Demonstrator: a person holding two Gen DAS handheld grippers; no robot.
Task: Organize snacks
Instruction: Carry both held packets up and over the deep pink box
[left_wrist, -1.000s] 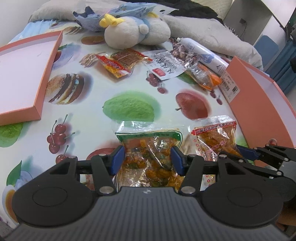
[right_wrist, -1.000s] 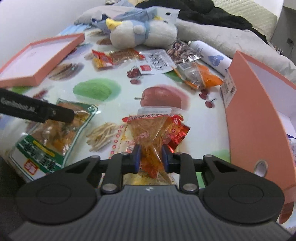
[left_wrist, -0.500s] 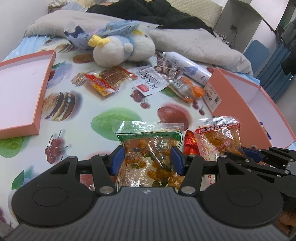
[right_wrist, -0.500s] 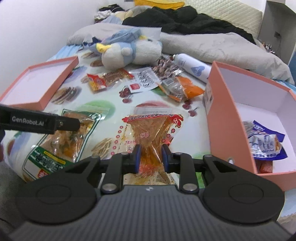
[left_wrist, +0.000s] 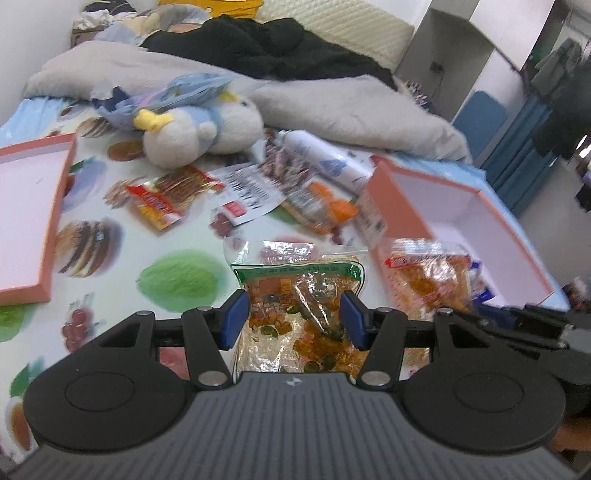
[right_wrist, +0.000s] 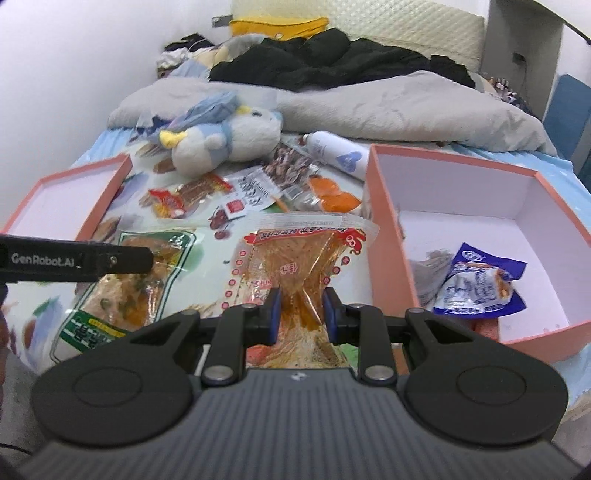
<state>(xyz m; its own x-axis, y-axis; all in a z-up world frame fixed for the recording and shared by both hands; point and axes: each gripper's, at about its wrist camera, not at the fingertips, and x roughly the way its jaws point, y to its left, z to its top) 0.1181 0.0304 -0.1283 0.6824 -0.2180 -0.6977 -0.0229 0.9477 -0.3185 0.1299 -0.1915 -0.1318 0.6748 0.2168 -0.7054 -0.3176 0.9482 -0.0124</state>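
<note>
My left gripper (left_wrist: 293, 320) is shut on a clear green-topped snack bag (left_wrist: 299, 291), held up above the fruit-print cloth. The same bag (right_wrist: 122, 280) shows at the left of the right wrist view, under the left gripper's black finger (right_wrist: 110, 258). My right gripper (right_wrist: 300, 314) is shut on a clear red-printed snack bag (right_wrist: 299, 254), pinched at its middle and lifted beside the open pink box (right_wrist: 373, 229). That bag (left_wrist: 428, 273) also shows in the left wrist view by the box (left_wrist: 399, 195). A blue snack packet (right_wrist: 476, 284) lies inside the box.
Several loose snack packets (left_wrist: 170, 192) lie on the cloth beyond the held bags, with a plush penguin (left_wrist: 199, 129) and a white bottle (left_wrist: 325, 158). The pink box lid (left_wrist: 33, 206) rests at the left. Grey and black bedding (right_wrist: 369, 99) piles up at the back.
Both grippers have risen with their bags off the cloth. The view now looks down into the pink box, and the blue packet inside has come into sight.
</note>
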